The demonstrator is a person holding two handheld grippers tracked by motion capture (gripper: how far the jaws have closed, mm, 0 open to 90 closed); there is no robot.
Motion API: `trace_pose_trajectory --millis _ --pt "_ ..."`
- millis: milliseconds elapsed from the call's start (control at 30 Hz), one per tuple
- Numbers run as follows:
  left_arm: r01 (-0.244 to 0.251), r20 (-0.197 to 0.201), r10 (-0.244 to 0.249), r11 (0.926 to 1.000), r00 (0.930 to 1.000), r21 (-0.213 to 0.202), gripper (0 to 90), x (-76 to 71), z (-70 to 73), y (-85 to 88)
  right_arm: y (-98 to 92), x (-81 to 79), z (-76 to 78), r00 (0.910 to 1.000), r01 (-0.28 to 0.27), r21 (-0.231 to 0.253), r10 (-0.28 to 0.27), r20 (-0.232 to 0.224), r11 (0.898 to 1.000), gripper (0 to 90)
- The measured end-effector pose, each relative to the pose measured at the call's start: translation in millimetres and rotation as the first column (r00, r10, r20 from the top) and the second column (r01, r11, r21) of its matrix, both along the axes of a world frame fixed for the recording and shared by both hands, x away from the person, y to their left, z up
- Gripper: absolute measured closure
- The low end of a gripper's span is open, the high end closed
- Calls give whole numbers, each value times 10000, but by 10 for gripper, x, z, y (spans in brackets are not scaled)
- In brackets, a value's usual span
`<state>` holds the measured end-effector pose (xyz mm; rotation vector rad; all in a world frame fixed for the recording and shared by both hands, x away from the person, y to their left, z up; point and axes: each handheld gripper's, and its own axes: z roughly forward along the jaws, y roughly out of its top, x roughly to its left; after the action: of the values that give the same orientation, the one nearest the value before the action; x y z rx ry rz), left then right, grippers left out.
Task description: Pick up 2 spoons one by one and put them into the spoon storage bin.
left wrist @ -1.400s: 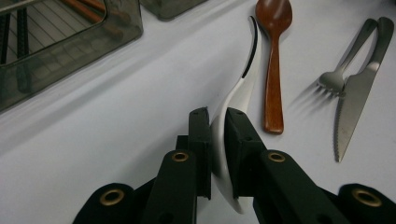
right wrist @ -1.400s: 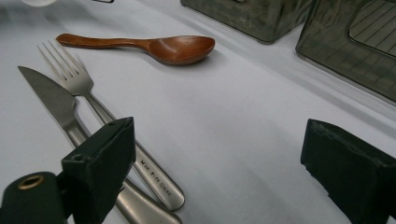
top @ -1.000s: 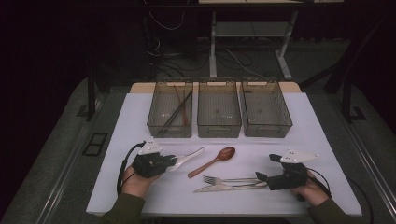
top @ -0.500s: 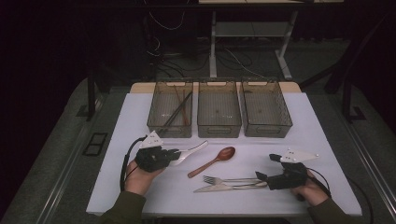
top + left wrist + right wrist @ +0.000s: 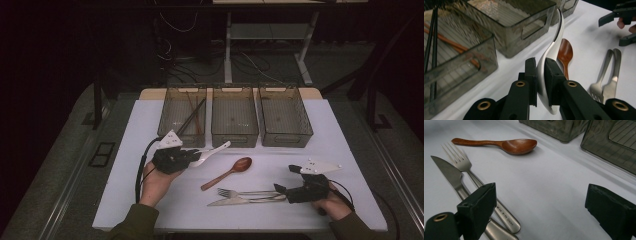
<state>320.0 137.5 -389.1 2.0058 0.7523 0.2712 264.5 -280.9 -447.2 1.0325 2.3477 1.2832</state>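
Observation:
My left gripper (image 5: pixel 187 156) (image 5: pixel 540 75) is shut on a white spoon (image 5: pixel 212 150) (image 5: pixel 551 52), held off the table in front of the left bin (image 5: pixel 182 116). The spoon's handle points toward the middle bin (image 5: pixel 234 116) (image 5: pixel 509 27). A wooden spoon (image 5: pixel 227 172) (image 5: pixel 499 144) (image 5: pixel 565 55) lies on the white table (image 5: pixel 325 135). A metal fork (image 5: pixel 245 192) (image 5: pixel 469 171) and knife (image 5: pixel 235 201) (image 5: pixel 450 176) lie side by side in front of it. My right gripper (image 5: pixel 280 192) (image 5: pixel 541 210) stands open at the handle ends of the fork and knife, nothing between its jaws.
Three clear bins stand in a row at the back of the table; the right bin (image 5: pixel 284 116) looks bare. Dark and brown chopsticks (image 5: pixel 192 112) (image 5: pixel 434 42) lie in the left bin. Dark floor and table legs lie beyond.
My left gripper has lifted the white spoon and carried it up and toward the bins. The right gripper has stayed in place.

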Motion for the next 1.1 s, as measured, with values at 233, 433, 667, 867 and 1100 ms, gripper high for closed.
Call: trace_pose_trajectory --millis 233,433,667,867,1100 --pt "154 148 -153 9999 9998 -79 806 131 41 -147 1 4 -4 10000 -4 -5 4 -11 10000 102" --pt "235 302 -233 9997 9993 -79 807 235 66 -267 -7 6 -4 10000 2 -26 -2 -22 10000 101" --pt "275 456 -270 9996 9986 -118 807 359 105 -393 -8 4 -2 10000 45 22 -45 -29 10000 102" --pt "188 562 -188 9998 9982 -3 806 510 127 -489 -16 6 -2 9999 60 57 -60 -87 10000 101" --pt "178 659 -205 9990 9976 409 806 713 173 -595 -25 12 0 10000 73 75 -73 -44 9999 102"
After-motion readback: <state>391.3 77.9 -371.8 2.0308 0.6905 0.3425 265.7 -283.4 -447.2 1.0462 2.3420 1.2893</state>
